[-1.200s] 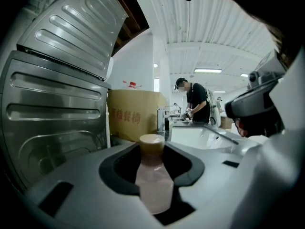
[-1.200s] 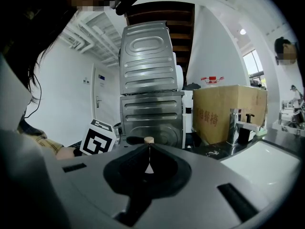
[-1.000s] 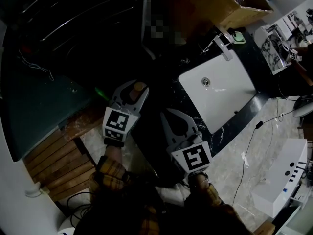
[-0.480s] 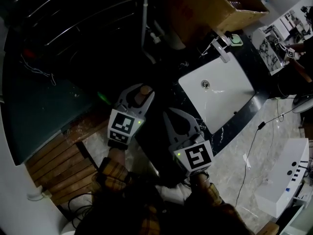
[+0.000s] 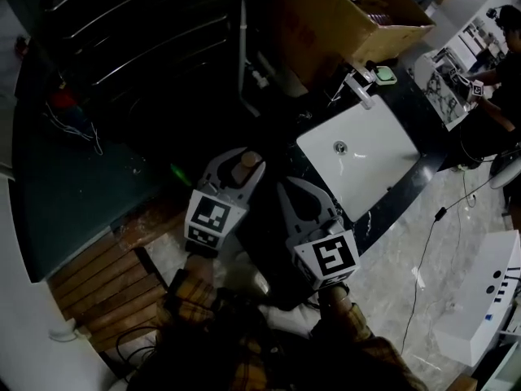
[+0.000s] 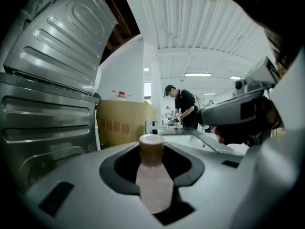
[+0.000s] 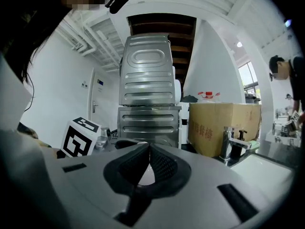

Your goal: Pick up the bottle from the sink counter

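Note:
A pale pink bottle point(image 6: 153, 180) with a tan cap stands upright between the jaws of my left gripper point(image 6: 152, 152), which is shut on it. In the head view the bottle point(image 5: 247, 168) shows at the tip of the left gripper point(image 5: 242, 160), held off the dark counter to the left of the white sink point(image 5: 383, 165). My right gripper point(image 5: 295, 189) hangs just right of it, its jaws shut together on nothing. In its own view the right gripper point(image 7: 149, 150) points toward a steel cabinet point(image 7: 148, 99).
A faucet point(image 5: 359, 85) stands at the sink's far end beside a large cardboard box point(image 5: 342, 19). A person point(image 5: 506, 51) works at the far right. Wooden slats point(image 5: 98, 275) lie at lower left, and a white device point(image 5: 480, 300) and cables sit on the floor at right.
Both grippers have drifted slightly right and up in the head view as the view shifted. The bottle stays in the left gripper's jaws; the right stays shut.

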`<state>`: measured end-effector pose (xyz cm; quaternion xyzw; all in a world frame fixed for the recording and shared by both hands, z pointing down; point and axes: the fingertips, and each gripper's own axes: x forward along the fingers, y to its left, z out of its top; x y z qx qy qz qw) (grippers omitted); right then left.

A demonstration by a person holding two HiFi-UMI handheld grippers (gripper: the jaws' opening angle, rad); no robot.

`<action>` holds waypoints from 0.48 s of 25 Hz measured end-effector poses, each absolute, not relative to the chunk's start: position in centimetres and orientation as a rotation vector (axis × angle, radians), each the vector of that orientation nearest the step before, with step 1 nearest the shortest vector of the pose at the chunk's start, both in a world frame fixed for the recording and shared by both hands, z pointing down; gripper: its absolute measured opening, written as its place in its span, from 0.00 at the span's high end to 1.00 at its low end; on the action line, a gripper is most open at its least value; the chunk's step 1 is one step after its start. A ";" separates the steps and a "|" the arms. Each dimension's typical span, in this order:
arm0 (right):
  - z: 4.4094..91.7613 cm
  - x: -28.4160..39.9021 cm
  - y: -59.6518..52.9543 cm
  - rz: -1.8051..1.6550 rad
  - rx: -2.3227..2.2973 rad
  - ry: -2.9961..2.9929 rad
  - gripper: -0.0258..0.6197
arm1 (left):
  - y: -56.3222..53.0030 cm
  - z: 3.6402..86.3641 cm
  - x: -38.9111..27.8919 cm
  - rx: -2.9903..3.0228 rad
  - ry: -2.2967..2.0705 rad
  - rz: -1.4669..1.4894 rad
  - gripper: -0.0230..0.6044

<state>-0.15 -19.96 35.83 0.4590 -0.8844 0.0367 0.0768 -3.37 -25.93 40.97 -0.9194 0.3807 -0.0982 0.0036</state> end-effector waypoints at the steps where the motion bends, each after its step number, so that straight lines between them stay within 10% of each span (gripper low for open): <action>1: 35.5 -0.1 -19.8 0.103 1.385 -2.654 0.93 | -25.5 40.4 -3.3 -2.877 1.184 -0.302 0.74; 12: 32.3 -0.1 -18.0 0.020 1.424 -2.708 0.93 | -21.4 35.5 -3.2 -2.904 1.165 -0.207 0.74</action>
